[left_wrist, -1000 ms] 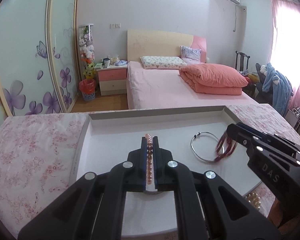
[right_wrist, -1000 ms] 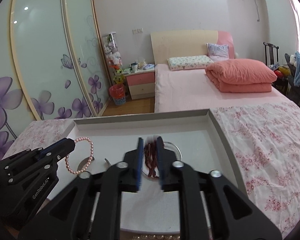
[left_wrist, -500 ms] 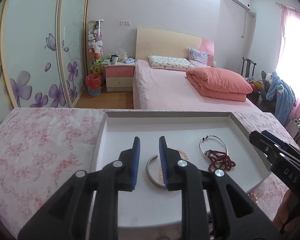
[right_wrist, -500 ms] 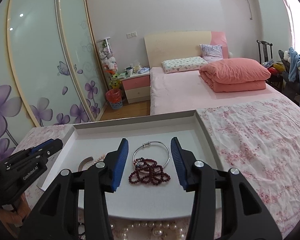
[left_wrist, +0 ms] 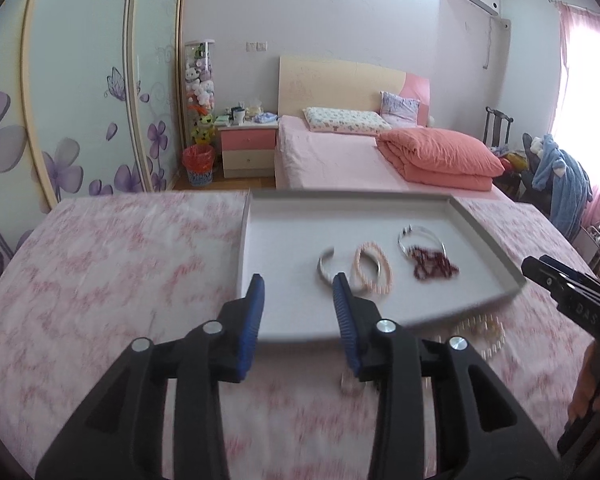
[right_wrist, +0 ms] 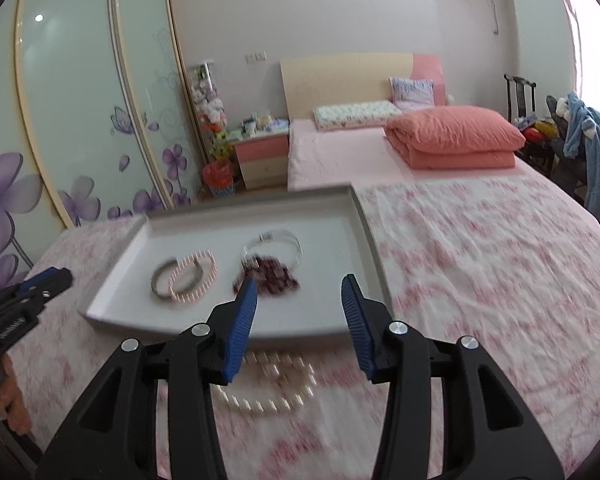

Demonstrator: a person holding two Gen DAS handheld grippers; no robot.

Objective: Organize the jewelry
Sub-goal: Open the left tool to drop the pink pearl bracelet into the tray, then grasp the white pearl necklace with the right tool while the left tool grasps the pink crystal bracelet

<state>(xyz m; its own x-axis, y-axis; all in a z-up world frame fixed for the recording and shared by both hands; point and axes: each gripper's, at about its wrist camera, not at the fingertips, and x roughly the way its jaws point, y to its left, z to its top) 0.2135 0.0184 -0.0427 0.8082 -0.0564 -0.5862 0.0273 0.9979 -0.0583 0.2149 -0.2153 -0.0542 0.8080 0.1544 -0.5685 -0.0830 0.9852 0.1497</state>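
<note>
A grey tray [left_wrist: 488,236] [right_wrist: 364,216] sits on a pink floral cloth. In it lie a silver bangle [left_wrist: 325,268] [right_wrist: 160,284], a pink pearl bracelet [left_wrist: 374,268] [right_wrist: 194,276], a silver hoop [left_wrist: 420,236] [right_wrist: 276,240] and a dark red bead bracelet [left_wrist: 434,266] [right_wrist: 270,274]. A white pearl necklace [right_wrist: 268,392] [left_wrist: 482,332] lies on the cloth in front of the tray. My left gripper [left_wrist: 298,316] is open and empty, held before the tray's near edge. My right gripper [right_wrist: 300,320] is open and empty, above the pearl necklace.
A small silvery item [left_wrist: 350,386] lies blurred on the cloth near the left gripper's right finger. Beyond the table are a pink bed [left_wrist: 340,160], a nightstand [left_wrist: 246,148] and sliding wardrobe doors [left_wrist: 80,100]. The floral cloth [right_wrist: 480,260] stretches right of the tray.
Both grippers let go of their bracelets, opened wide and drew back from the tray. The pink pearl and dark red bracelets now lie in the tray.
</note>
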